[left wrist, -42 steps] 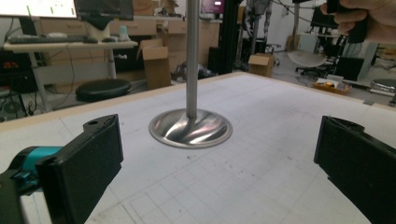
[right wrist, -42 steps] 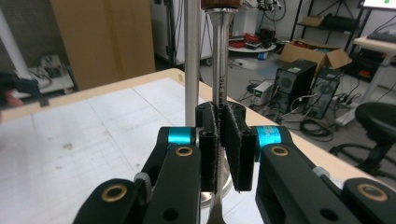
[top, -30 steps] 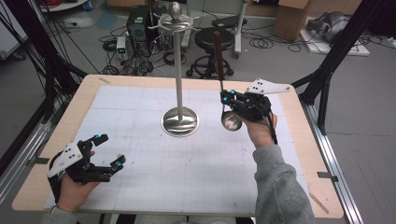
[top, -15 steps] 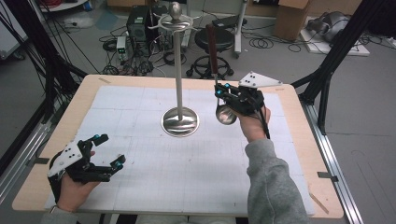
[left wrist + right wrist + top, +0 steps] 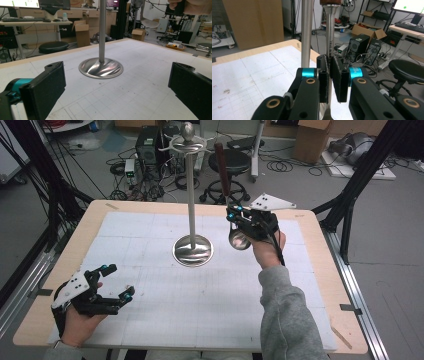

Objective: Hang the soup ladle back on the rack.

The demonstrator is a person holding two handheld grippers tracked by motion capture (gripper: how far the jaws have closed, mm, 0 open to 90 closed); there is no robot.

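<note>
While my right tongs (image 5: 235,216) pinch the ladle (image 5: 239,239) upright just right of the stand (image 5: 192,249), its handle could knock the post; my left tongs (image 5: 115,282) gape empty, near left.

Light wooden table (image 5: 320,227) with a white gridded mat (image 5: 200,310) covering most of it; a shiny metal stand (image 5: 192,251) sits near mid-mat.
</note>
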